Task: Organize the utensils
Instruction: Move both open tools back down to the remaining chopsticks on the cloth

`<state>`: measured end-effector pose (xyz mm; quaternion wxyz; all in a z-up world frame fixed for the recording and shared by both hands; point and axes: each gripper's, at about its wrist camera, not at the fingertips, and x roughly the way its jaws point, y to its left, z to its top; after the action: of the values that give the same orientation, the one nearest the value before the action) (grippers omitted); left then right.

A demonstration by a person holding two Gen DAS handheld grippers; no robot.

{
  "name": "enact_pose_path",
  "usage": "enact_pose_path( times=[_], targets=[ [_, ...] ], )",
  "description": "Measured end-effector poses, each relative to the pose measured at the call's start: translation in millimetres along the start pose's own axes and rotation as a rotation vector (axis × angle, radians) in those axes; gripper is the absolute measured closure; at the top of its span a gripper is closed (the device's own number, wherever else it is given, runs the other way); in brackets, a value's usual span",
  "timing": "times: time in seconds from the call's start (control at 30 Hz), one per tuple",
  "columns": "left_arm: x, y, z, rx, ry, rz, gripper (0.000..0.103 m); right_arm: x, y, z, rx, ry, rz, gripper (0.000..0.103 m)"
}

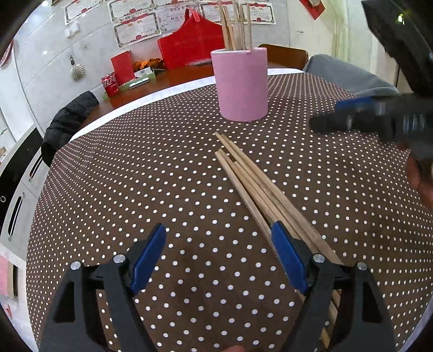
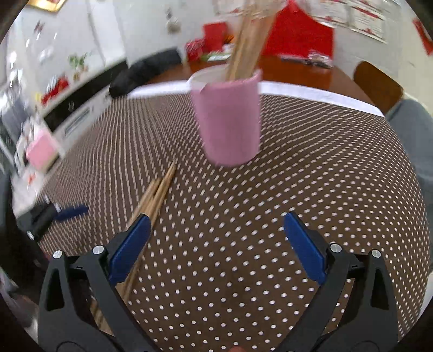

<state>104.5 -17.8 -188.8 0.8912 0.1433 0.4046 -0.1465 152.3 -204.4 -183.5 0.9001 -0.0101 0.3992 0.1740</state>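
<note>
Left claw (image 1: 217, 245) wide, empty; right claw (image 2: 216, 235) wide, empty; loose chopsticks (image 1: 251, 184) flat on dotted tabletop (image 1: 135, 176) between both claws; pink holder (image 1: 241, 84) with upright chopsticks (image 1: 236, 24) ahead, beyond them

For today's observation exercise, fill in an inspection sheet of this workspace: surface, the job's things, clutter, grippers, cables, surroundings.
Surface: round table under a brown polka-dot tablecloth, white edge showing.
Job's things: pink holder upright, chopsticks in holder; loose chopsticks lying bundled on the cloth.
Clutter: nothing seen on the cloth.
Grippers: left gripper open, empty, its right finger over the loose chopsticks; right gripper open, empty.
Cables: nothing seen.
Surroundings: wooden table behind with red cola can, red gift bag; black jacket; certificates on wall.
</note>
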Motion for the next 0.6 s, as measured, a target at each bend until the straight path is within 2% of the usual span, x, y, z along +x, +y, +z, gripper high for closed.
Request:
enact_pose_path(
  times=[0.27,0.6],
  targets=[
    [0.3,8.0,-2.8,-0.028,0.002,-0.005,0.022,22.0,31.1,-14.6,-0.149,0.099,-0.011,0.006],
    [0.0,4.6,0.3,-0.049,0.014,-0.057,0.022,33.5,40.5,-13.6,-0.184,0.143,0.0,0.006]
  ],
)
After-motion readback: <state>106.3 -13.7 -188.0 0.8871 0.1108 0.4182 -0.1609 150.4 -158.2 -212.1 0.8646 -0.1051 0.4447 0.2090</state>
